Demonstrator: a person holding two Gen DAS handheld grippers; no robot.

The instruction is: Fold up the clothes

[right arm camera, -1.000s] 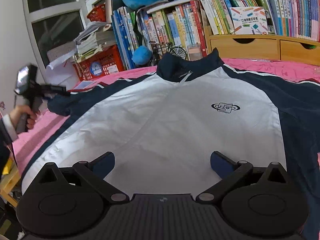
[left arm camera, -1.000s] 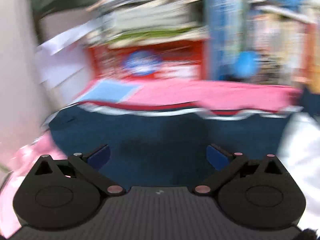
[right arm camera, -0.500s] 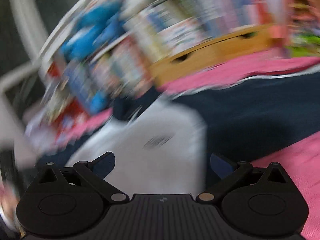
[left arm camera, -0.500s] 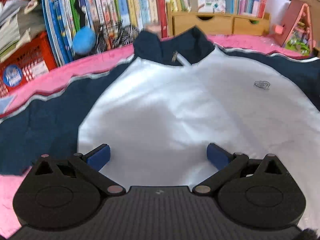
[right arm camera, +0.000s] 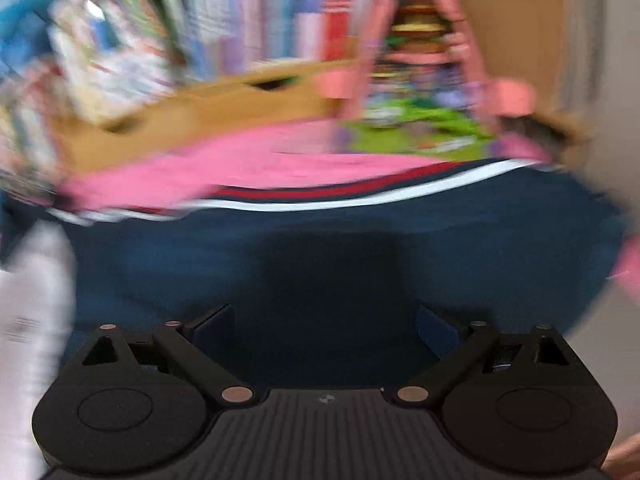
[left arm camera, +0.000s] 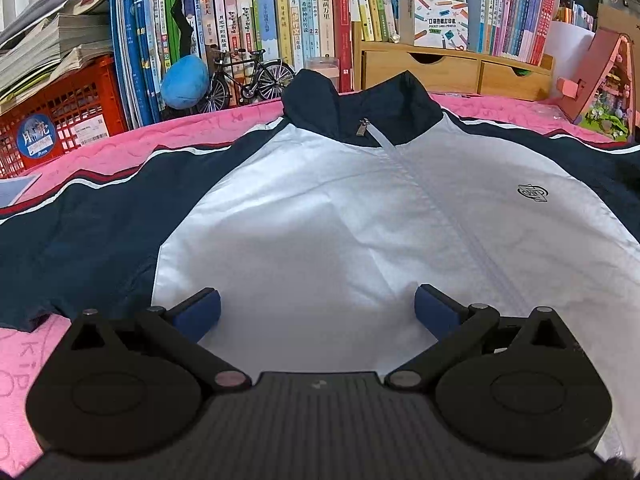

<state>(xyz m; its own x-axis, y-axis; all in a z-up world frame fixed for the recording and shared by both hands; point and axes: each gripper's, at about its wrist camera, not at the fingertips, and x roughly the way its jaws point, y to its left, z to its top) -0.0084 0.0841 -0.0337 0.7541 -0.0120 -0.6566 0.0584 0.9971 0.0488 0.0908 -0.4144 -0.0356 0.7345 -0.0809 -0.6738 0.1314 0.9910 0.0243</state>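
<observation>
A white jacket with navy sleeves, navy collar and closed zip lies flat, front up, on a pink cloth. My left gripper is open and empty, just above the jacket's white lower front. My right gripper is open and empty over the navy right sleeve, which has white and red stripes along its far edge. The right wrist view is motion-blurred.
The pink cloth covers the surface. Behind it stand rows of books, a red crate, a model bicycle, a blue plush, wooden drawers and a pink toy house.
The left gripper swung from the left sleeve to the jacket's middle front and steadied. The right gripper swung right from the white front to the right sleeve and is still moving.
</observation>
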